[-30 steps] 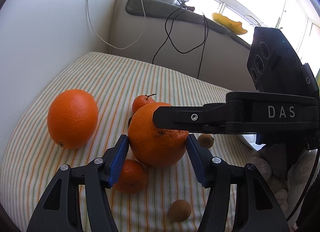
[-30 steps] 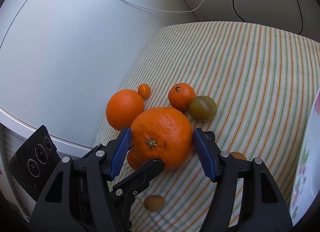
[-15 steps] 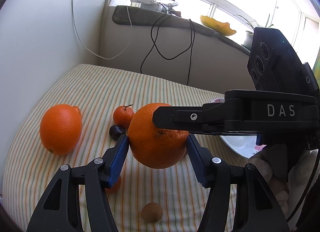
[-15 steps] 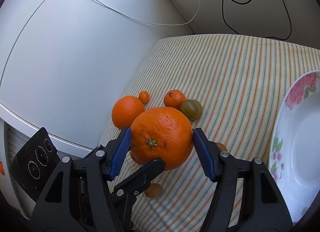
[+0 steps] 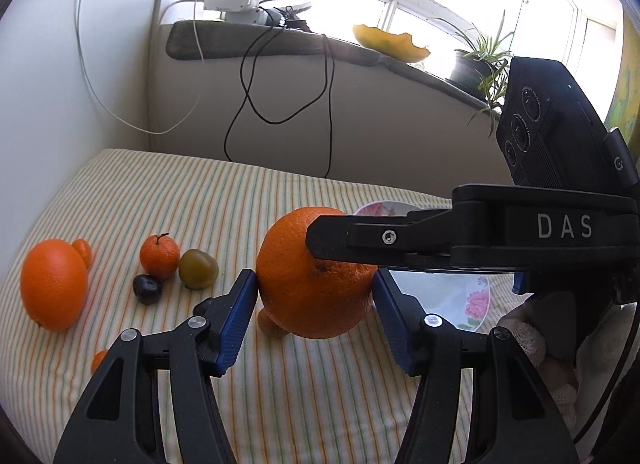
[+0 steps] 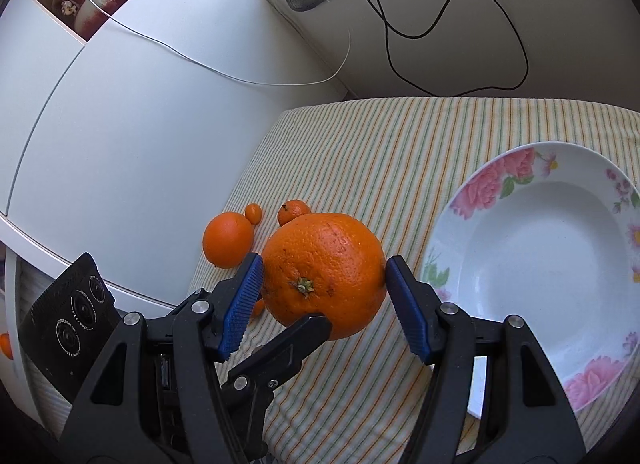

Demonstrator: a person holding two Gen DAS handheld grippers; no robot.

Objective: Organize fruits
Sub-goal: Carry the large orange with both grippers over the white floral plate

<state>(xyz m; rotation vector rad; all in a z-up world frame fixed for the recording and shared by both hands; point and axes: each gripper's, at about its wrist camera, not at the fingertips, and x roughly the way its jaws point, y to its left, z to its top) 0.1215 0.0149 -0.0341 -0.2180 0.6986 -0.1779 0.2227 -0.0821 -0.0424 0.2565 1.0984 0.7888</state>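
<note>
A large orange [image 5: 304, 300] [image 6: 324, 260] hangs in the air above the striped cloth, held by both grippers at once. My left gripper [image 5: 314, 288] presses its blue pads on the orange's sides. My right gripper [image 6: 323, 276] clamps it crosswise, and its black finger [image 5: 360, 240] lies over the fruit's top in the left wrist view. A white plate with pink flowers [image 6: 500, 183] [image 5: 478, 300] sits just right of the orange. Left on the cloth lie a second orange [image 5: 54, 284] [image 6: 228, 238], a mandarin [image 5: 159, 256], a greenish plum [image 5: 198, 274] and a dark plum [image 5: 147, 288].
A kumquat [image 5: 83, 252] touches the second orange, and small orange fruits [image 5: 270, 326] lie under the held one. White cabinet doors [image 6: 120, 143] border the table on the left. Cables [image 5: 280, 103] hang down the back wall below a windowsill. A gloved hand [image 5: 536, 344] holds the right gripper.
Both grippers have lifted the large orange off the cloth and carried it right. The fruit on the cloth has dropped back to the left, and the plate has come fully into view.
</note>
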